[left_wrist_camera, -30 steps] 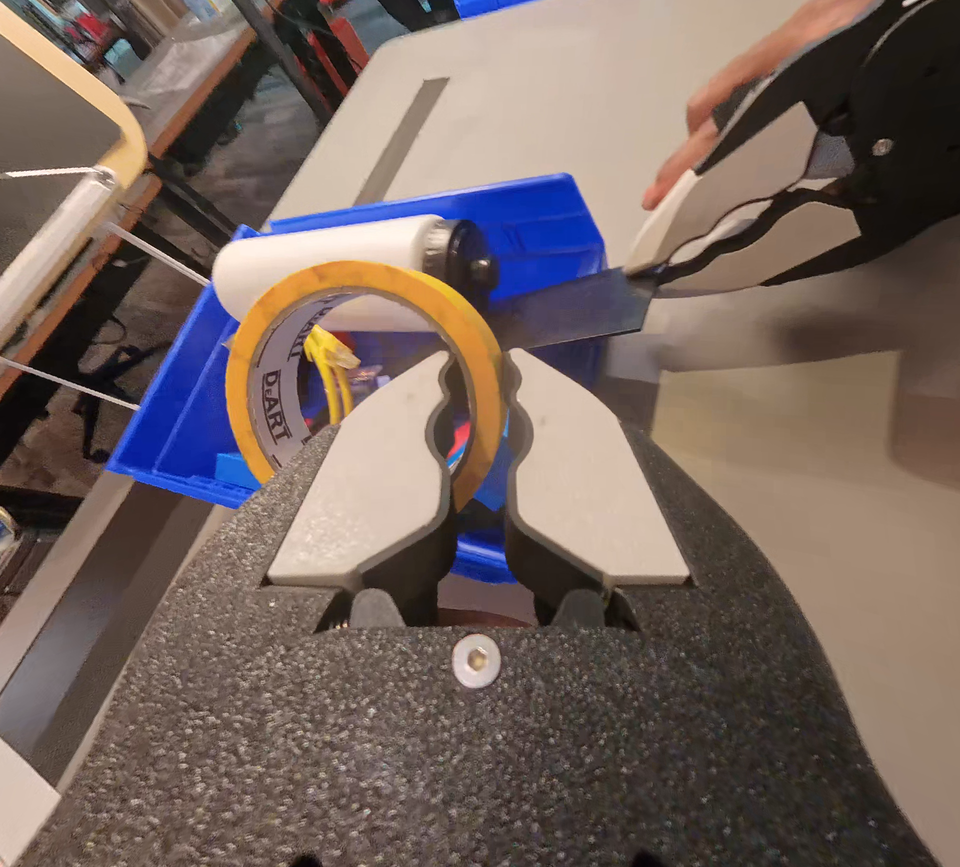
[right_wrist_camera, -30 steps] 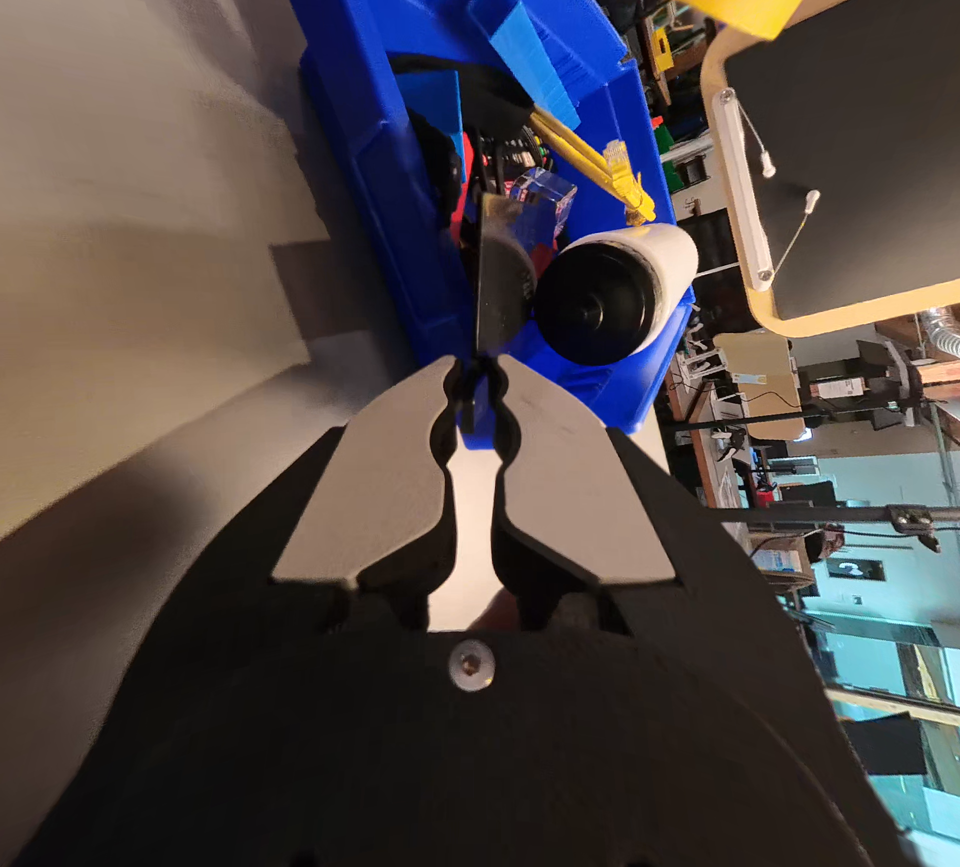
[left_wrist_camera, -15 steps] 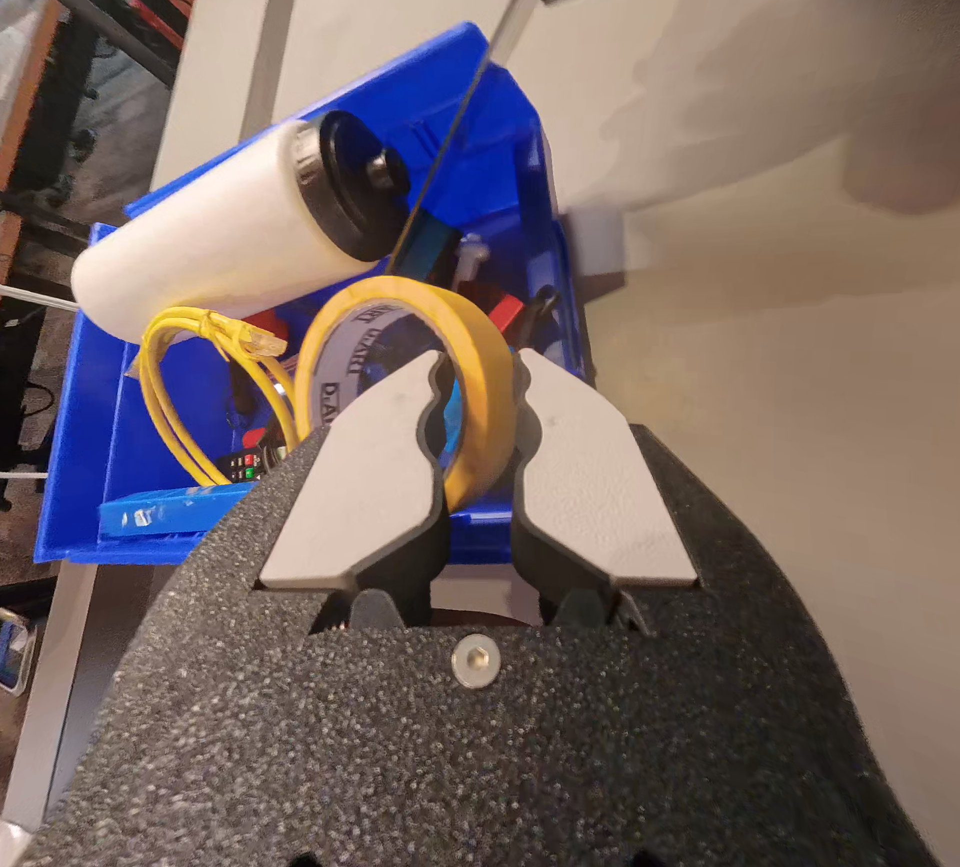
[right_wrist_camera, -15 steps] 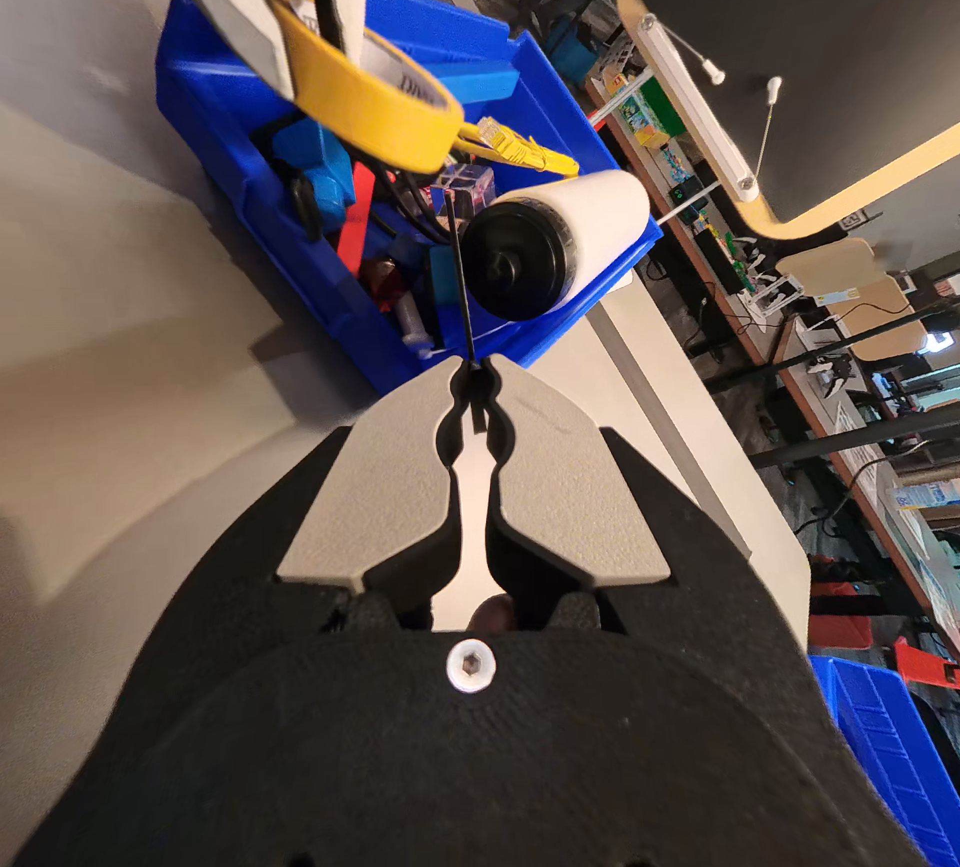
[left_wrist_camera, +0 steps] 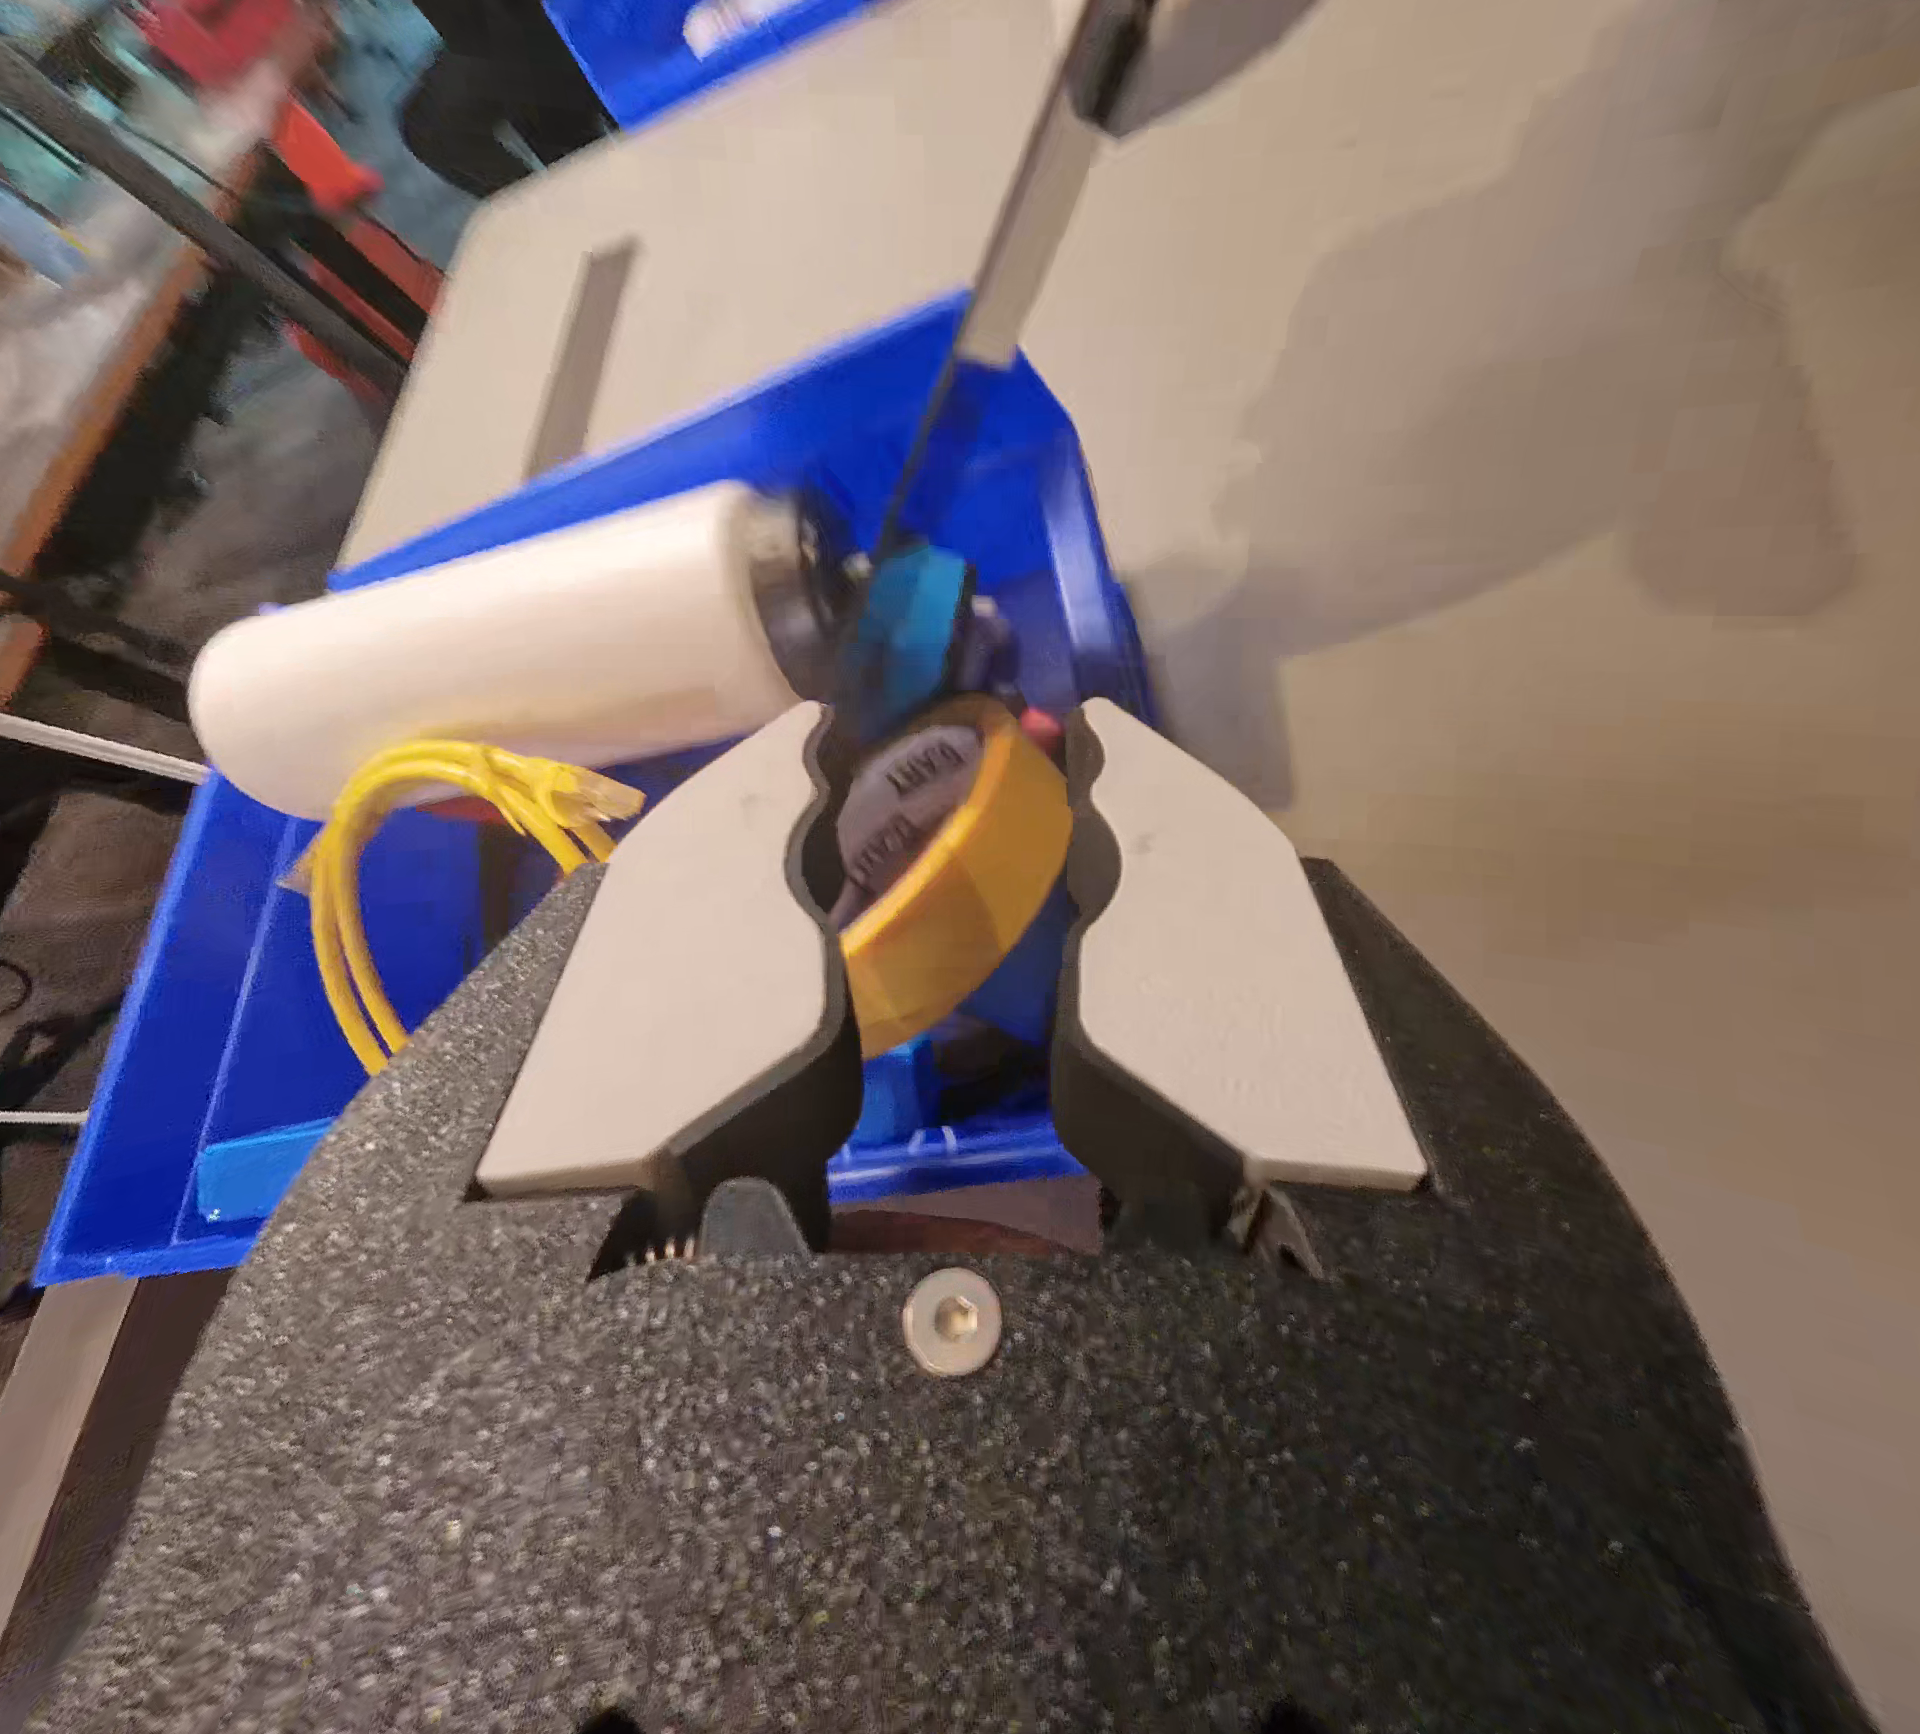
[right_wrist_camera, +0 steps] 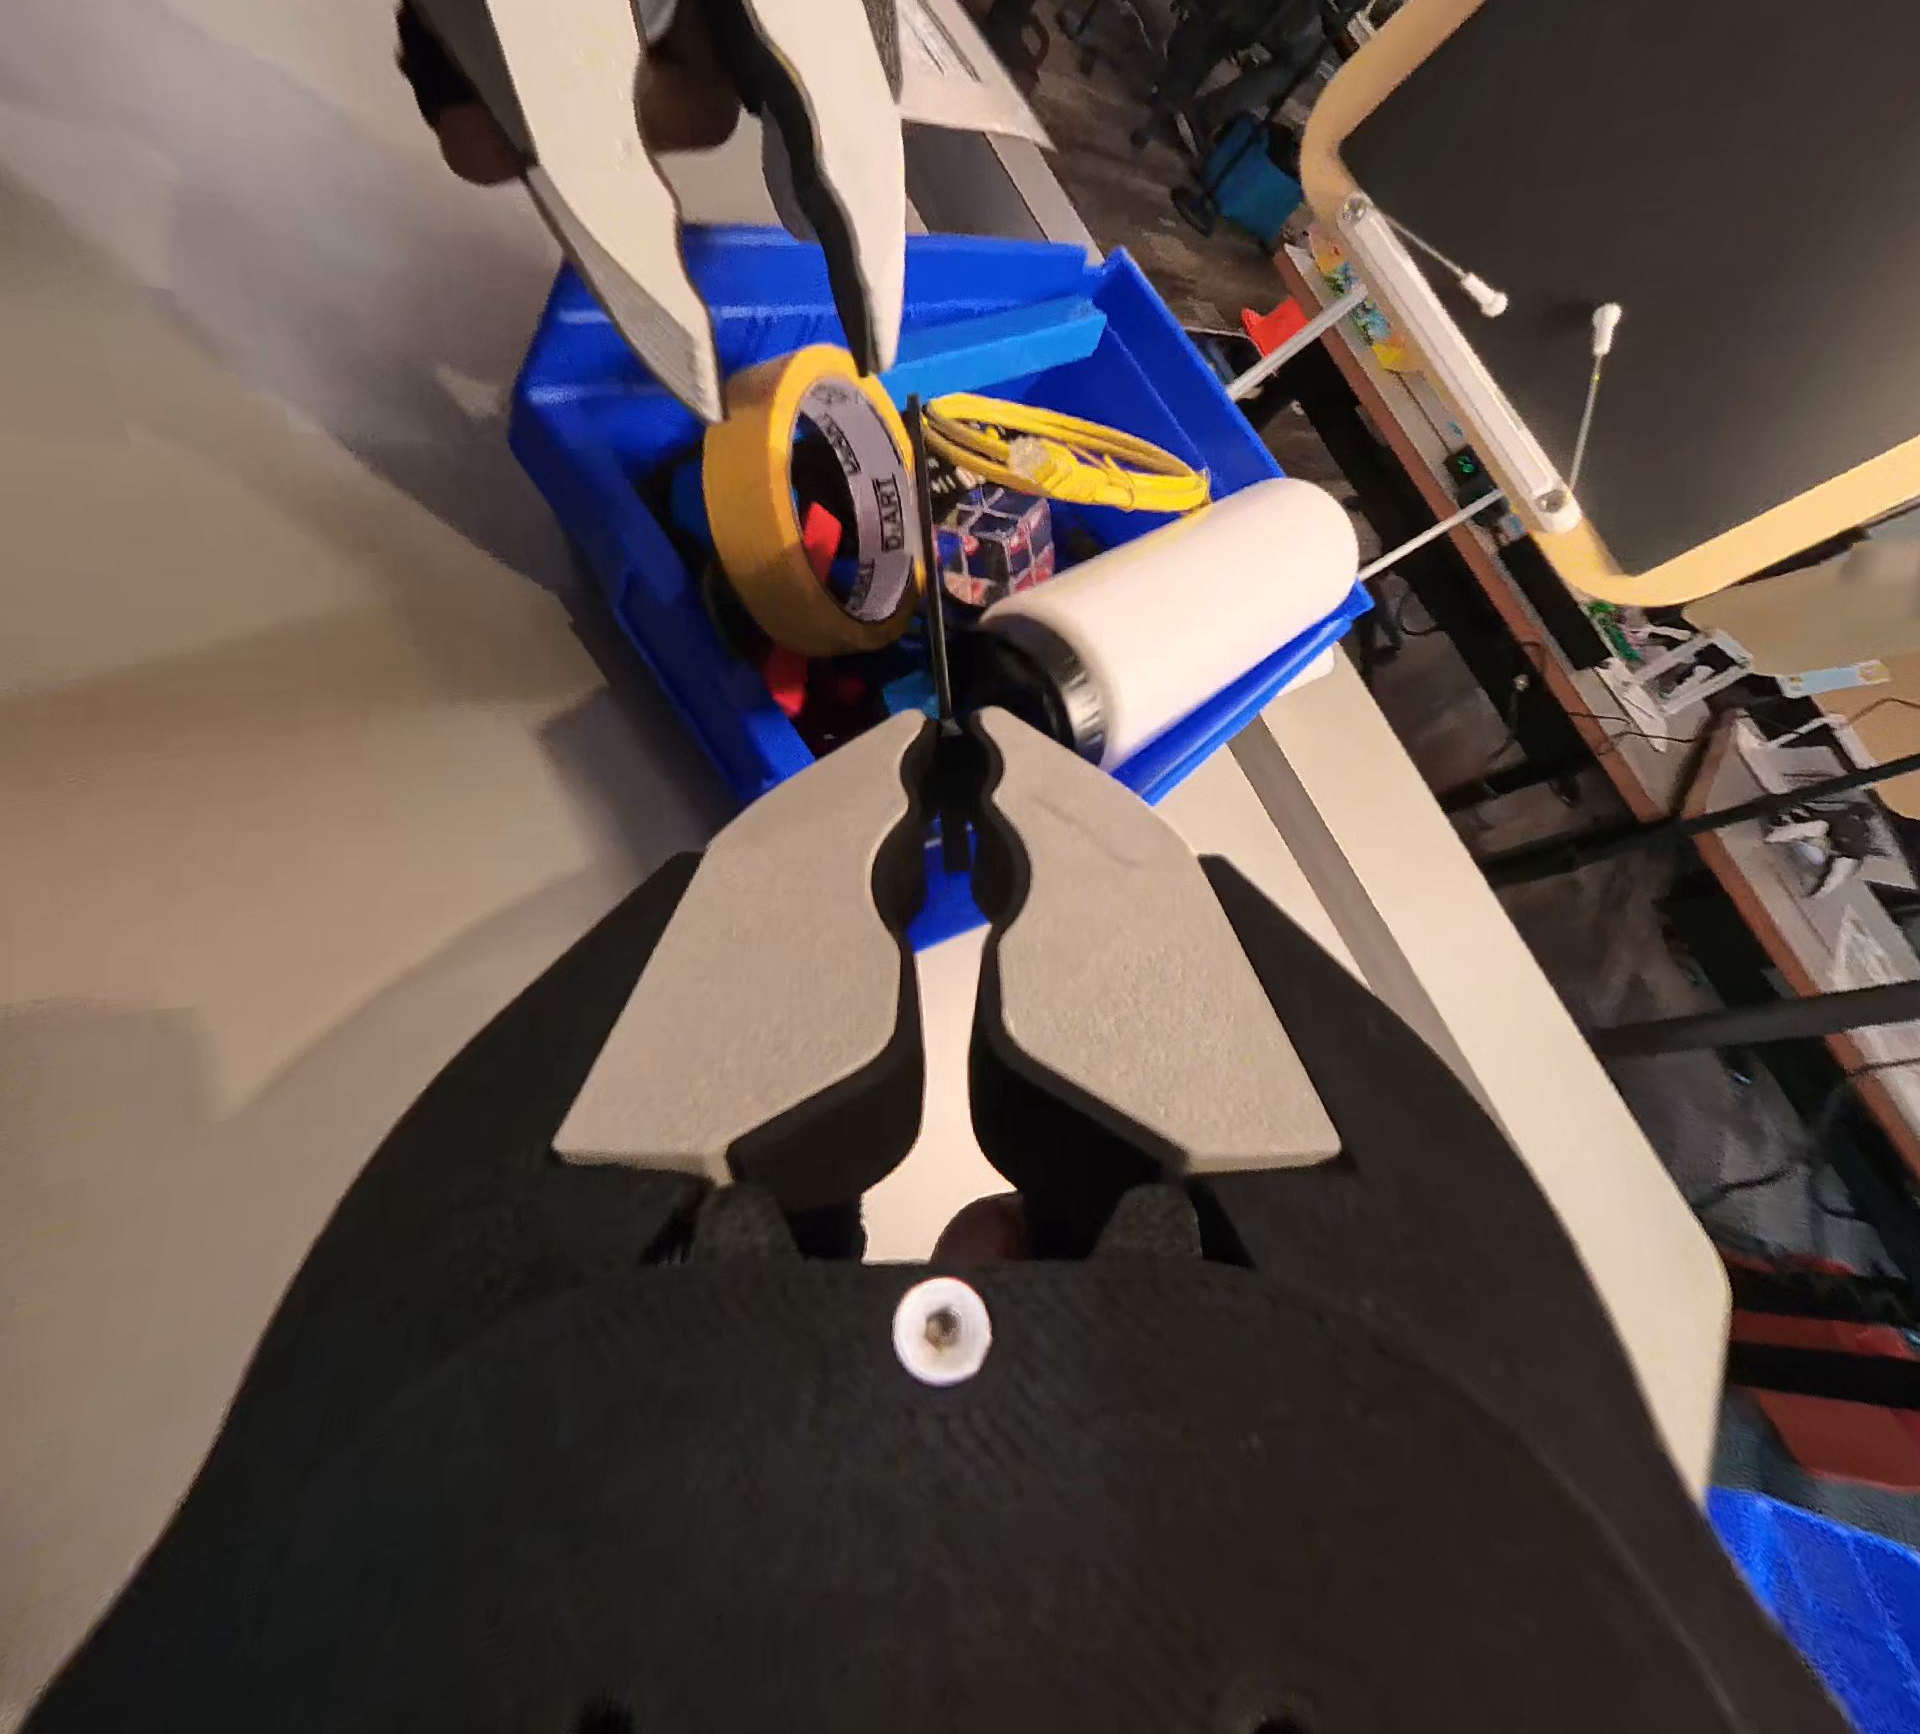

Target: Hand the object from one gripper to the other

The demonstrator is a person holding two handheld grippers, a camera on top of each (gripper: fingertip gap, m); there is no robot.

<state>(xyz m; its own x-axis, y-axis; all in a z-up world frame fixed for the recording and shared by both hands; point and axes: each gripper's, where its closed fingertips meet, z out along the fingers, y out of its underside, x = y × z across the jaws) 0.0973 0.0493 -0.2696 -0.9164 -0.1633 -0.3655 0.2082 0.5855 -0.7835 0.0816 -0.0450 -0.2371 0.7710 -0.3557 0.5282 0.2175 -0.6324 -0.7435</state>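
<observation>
Tape roll (right_wrist_camera: 805, 510) loose over bin (right_wrist_camera: 623, 458), left gripper (left_wrist_camera: 945, 728) fingers apart

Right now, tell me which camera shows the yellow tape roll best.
The right wrist view: the yellow tape roll shows whole and sharp in the blue bin, below the open left claw. In the left wrist view it is blurred and partly hidden behind that claw's own fingers.

Yellow tape roll (right_wrist_camera: 808, 512), blue bin (right_wrist_camera: 1174, 396), white roller (right_wrist_camera: 1195, 614)
</observation>
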